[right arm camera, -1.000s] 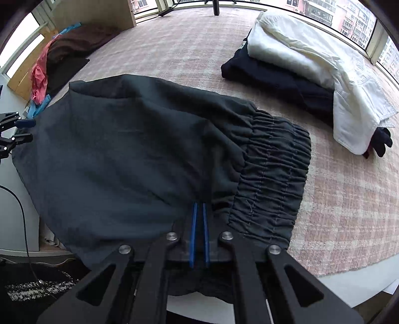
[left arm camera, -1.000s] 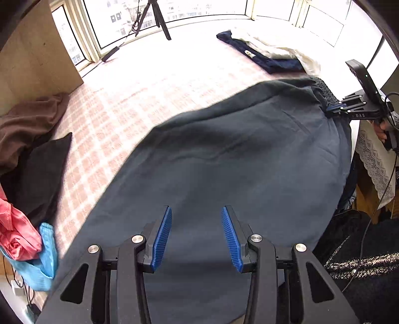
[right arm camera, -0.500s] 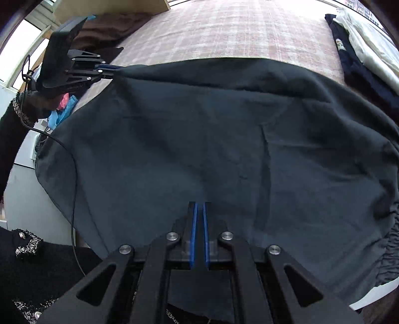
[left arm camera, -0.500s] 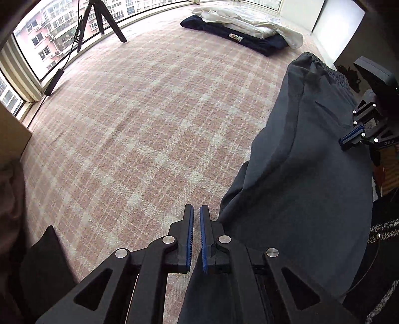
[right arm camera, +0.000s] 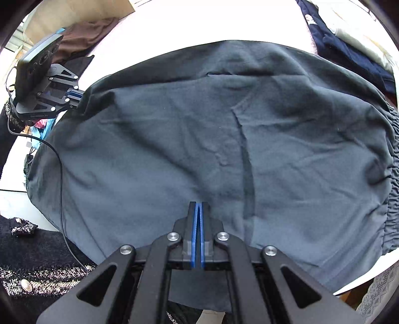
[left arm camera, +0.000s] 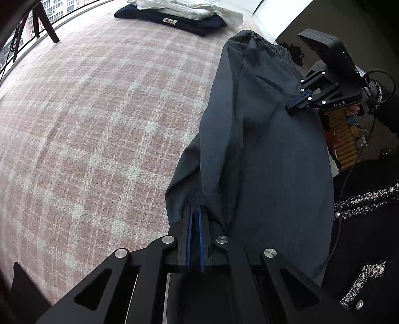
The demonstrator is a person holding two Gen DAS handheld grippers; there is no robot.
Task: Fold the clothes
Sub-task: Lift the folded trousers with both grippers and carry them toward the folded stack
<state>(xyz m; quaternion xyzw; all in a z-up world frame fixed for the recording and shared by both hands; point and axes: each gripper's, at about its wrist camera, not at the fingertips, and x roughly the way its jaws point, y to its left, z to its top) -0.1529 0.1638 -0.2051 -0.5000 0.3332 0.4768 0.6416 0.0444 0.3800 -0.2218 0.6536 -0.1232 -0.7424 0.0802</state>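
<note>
A dark grey garment (left arm camera: 261, 149) with a gathered elastic waistband (left arm camera: 270, 46) lies spread over the near edge of a bed with a pink plaid cover (left arm camera: 99, 124). My left gripper (left arm camera: 195, 209) is shut on a bunched corner of its far end from the waistband. In the right wrist view the same garment (right arm camera: 199, 124) fills the frame, waistband (right arm camera: 391, 174) at the right. My right gripper (right arm camera: 198, 205) is shut on its near edge, with cloth running under the fingers. Each gripper shows in the other's view: the right gripper (left arm camera: 290, 107), the left gripper (right arm camera: 77, 96).
A folded stack of navy and white clothes (left arm camera: 179, 15) lies at the far side of the bed. Brown, pink and blue clothes (right arm camera: 82, 37) are heaped behind the left gripper. A person's black tweed sleeve (left arm camera: 384, 104) and a cable (right arm camera: 61, 174) hang beside the bed.
My left gripper went from open above the garment to shut on its corner. My right gripper shifted from the waistband along the near edge, staying shut. The garment now lies flatter.
</note>
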